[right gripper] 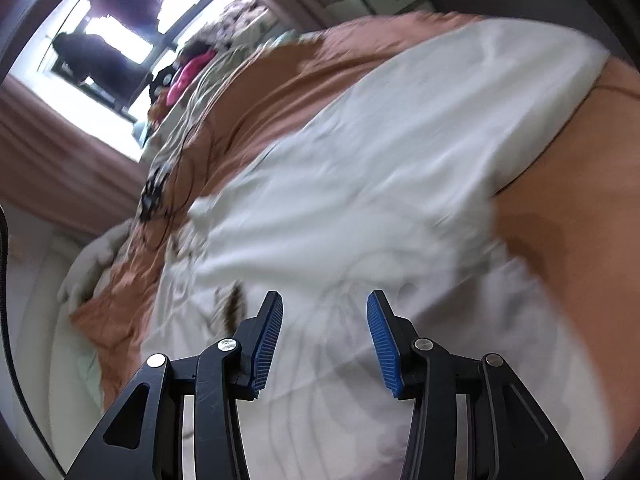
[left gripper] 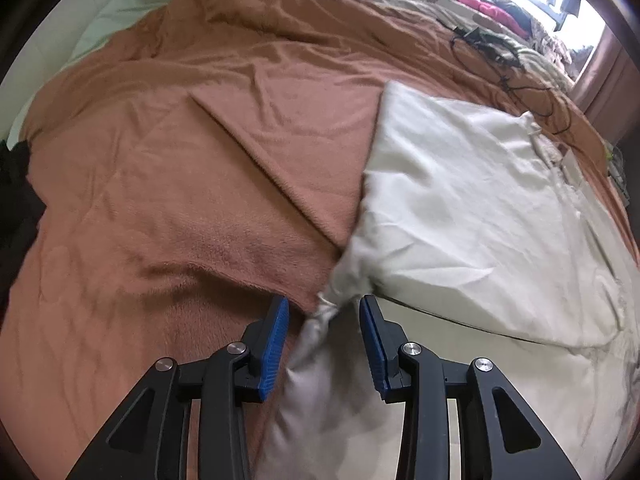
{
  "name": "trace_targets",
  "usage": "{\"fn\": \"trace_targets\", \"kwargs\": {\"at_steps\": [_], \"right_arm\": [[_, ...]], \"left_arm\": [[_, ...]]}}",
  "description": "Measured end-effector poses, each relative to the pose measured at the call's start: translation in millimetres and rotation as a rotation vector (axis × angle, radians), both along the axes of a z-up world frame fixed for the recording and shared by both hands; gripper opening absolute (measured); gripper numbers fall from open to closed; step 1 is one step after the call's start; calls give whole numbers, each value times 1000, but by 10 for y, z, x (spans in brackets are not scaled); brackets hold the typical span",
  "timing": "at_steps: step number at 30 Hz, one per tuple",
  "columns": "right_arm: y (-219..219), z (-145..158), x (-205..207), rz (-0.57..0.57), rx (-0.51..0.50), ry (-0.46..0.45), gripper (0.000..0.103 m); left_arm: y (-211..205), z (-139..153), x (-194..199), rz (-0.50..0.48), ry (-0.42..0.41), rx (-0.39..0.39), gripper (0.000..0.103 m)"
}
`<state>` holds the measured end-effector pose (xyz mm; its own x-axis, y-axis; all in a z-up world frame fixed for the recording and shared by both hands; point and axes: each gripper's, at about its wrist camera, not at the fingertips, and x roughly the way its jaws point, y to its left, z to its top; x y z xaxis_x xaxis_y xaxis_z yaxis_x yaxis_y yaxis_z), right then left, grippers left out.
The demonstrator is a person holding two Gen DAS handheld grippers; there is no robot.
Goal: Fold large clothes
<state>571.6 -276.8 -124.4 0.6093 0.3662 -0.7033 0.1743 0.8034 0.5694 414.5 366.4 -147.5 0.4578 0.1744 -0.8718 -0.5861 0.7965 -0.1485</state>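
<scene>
I see a cream, wrinkled garment (left gripper: 472, 184) lying folded on a fuzzy rust-brown blanket (left gripper: 160, 160) over the bed. My left gripper (left gripper: 324, 320) has its jaws apart, a bunched corner of the garment loose between them. My right gripper (right gripper: 325, 316), jaws apart and empty, hovers above the blurred cloth.

— We note the garment (left gripper: 472, 184) lies on the blanket (left gripper: 160, 168) toward the bed's right side, one bunched corner reaching between the left gripper (left gripper: 323, 312) pads.

— Agreed. We see cables (left gripper: 504, 64) behind it, clothes pile (left gripper: 492, 8) at the far edge.
</scene>
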Motion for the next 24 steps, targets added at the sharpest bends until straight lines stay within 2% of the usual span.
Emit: {"fn": "trace_targets", "kwargs": {"at_steps": [3, 4, 5, 7, 9, 16, 24], "right_arm": [[-381, 0, 18, -68, -14, -10, 45], [-498, -10, 28, -89, -17, -11, 45], [-601, -24, 33, -109, -17, -11, 45], [-865, -79, 46, -162, -8, -8, 45], [-1078, -156, 50, -202, 12, -1, 45], [-1549, -318, 94, -280, 66, -16, 45], [-1734, -450, 300, -325, 76, -28, 45]], "left_arm": [[-116, 163, 3, -12, -38, -21, 39], [-181, 223, 25, -20, -52, -23, 42], [-266, 281, 63, -34, -65, -25, 46], [-456, 374, 124, -65, -88, -33, 65], [-667, 456, 201, -92, -116, -37, 69], [-1441, 512, 610, -187, -159, -94, 69], [-2100, 435, 1040, -271, -156, -134, 69]]}}
